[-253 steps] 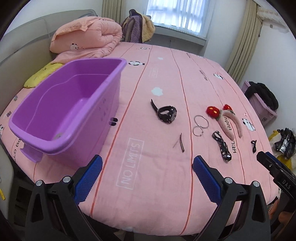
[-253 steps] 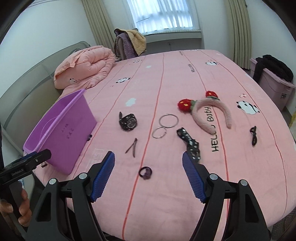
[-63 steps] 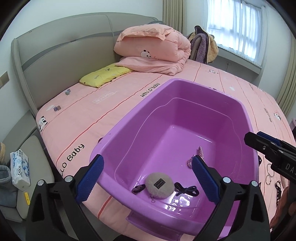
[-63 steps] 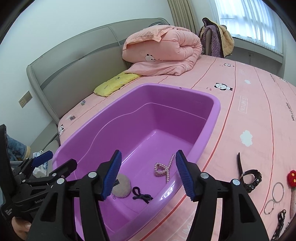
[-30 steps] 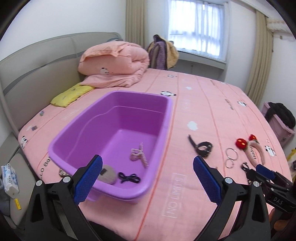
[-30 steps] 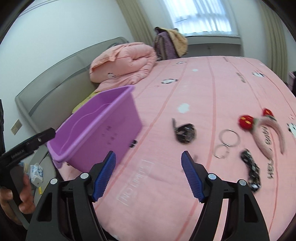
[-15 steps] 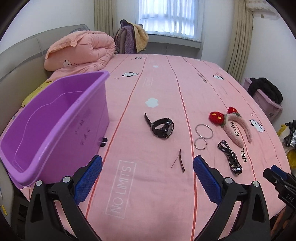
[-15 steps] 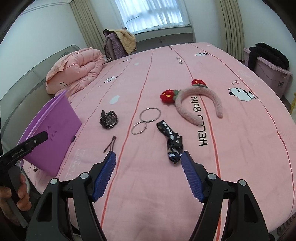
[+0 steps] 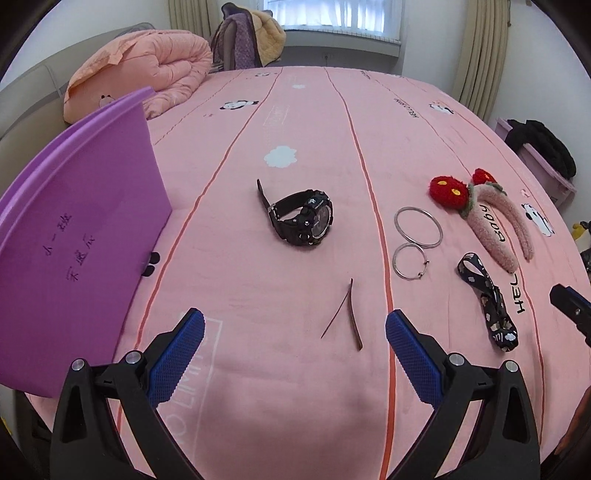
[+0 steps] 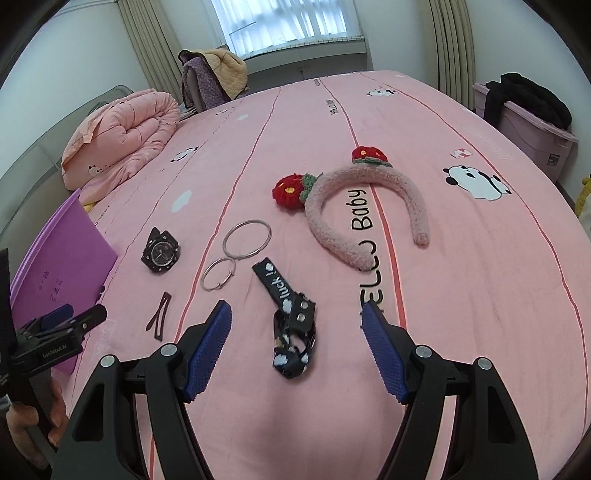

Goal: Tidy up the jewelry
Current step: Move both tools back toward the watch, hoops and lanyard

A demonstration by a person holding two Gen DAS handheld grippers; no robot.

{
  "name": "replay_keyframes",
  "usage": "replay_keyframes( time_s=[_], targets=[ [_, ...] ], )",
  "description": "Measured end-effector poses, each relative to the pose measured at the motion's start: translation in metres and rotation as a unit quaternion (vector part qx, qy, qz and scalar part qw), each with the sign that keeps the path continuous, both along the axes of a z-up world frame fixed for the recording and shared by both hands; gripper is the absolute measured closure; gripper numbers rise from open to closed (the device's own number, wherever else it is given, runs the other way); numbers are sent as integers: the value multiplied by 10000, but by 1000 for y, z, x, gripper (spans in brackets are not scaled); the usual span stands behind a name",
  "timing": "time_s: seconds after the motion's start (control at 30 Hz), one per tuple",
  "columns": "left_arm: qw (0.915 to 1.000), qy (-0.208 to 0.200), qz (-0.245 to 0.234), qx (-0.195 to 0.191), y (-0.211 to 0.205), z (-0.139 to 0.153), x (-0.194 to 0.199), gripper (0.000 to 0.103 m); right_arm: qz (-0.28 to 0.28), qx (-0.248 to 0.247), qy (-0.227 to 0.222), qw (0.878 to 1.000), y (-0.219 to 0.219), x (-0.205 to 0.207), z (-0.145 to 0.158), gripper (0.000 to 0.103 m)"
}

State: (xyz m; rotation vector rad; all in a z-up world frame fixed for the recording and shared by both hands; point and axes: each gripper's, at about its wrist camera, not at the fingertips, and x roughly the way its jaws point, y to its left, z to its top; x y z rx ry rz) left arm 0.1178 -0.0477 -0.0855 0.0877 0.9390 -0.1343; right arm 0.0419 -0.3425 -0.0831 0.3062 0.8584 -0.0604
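On the pink bed lie a black watch (image 9: 301,218), two metal rings (image 9: 417,225), a brown hair clip (image 9: 352,314), a black patterned strap (image 10: 291,321) and a pink headband (image 10: 365,206) with red flowers. The purple tub (image 9: 74,236) stands at the left. My left gripper (image 9: 293,347) is open and empty, just short of the hair clip. My right gripper (image 10: 295,343) is open and empty, low over the black strap, which lies between its fingers. The watch (image 10: 160,253), rings (image 10: 245,240) and clip (image 10: 159,314) also show in the right wrist view.
A folded pink duvet (image 9: 147,70) lies at the bed's far left. A chair draped with clothes (image 9: 251,33) stands by the window. A pink bin with black clothing (image 10: 528,114) sits beside the bed at right.
Both grippers have moved forward and lower toward the items. The hair clip and the strap are now closer to the fingers. The tub has slid toward the left edge of view.
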Motion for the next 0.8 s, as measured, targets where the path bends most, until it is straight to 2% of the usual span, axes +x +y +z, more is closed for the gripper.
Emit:
replay_keyframes(
  time_s=[0.23, 0.47, 0.8],
  targets=[
    [9997, 208, 74, 49, -7, -23, 20, 6, 147, 10, 217, 9997, -15, 35, -17, 33],
    [9991, 404, 62, 60, -11, -46, 33, 6, 397, 3, 582, 9975, 15, 34, -46, 33],
    [9983, 570, -114, 61, -28, -68, 46, 6, 203, -408, 1023, 9937, 31, 51, -79, 33]
  ],
)
